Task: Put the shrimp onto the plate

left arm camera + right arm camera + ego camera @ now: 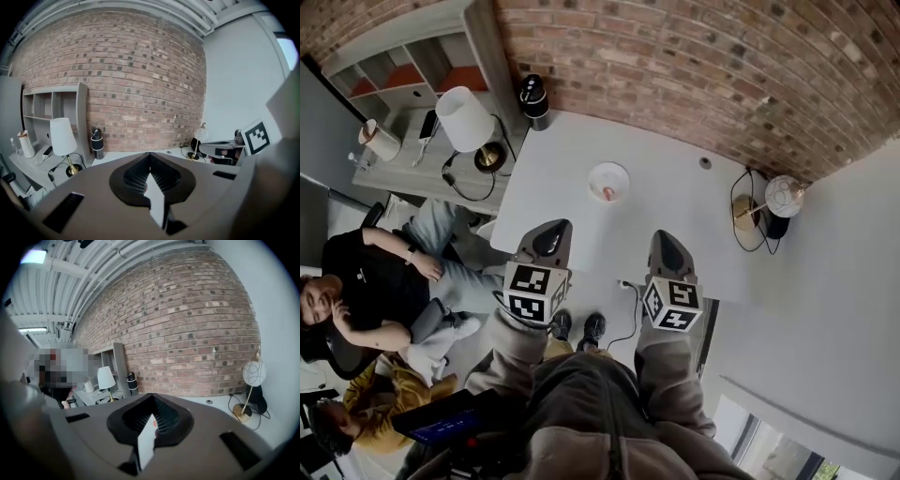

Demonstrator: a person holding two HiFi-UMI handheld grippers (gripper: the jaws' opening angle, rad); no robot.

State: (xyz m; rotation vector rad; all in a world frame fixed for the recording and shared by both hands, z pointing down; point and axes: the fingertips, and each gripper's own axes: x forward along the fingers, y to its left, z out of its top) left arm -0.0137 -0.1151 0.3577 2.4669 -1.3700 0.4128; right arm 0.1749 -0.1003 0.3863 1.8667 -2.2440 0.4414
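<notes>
Left hand-held gripper (551, 234) jaws together, empty. Right hand-held gripper (666, 242) likewise shut on nothing. Both hang lower centre, above the white tabletop (675, 211). Shrimp (607, 194) seems to lie on plate (595, 173), upper centre; task looks done. Risk: a low sweep forward could knock the plate and tip the shrimp off. Brick wall (694, 66) behind; globe lamp (784, 195) at right; people seated at left.
</notes>
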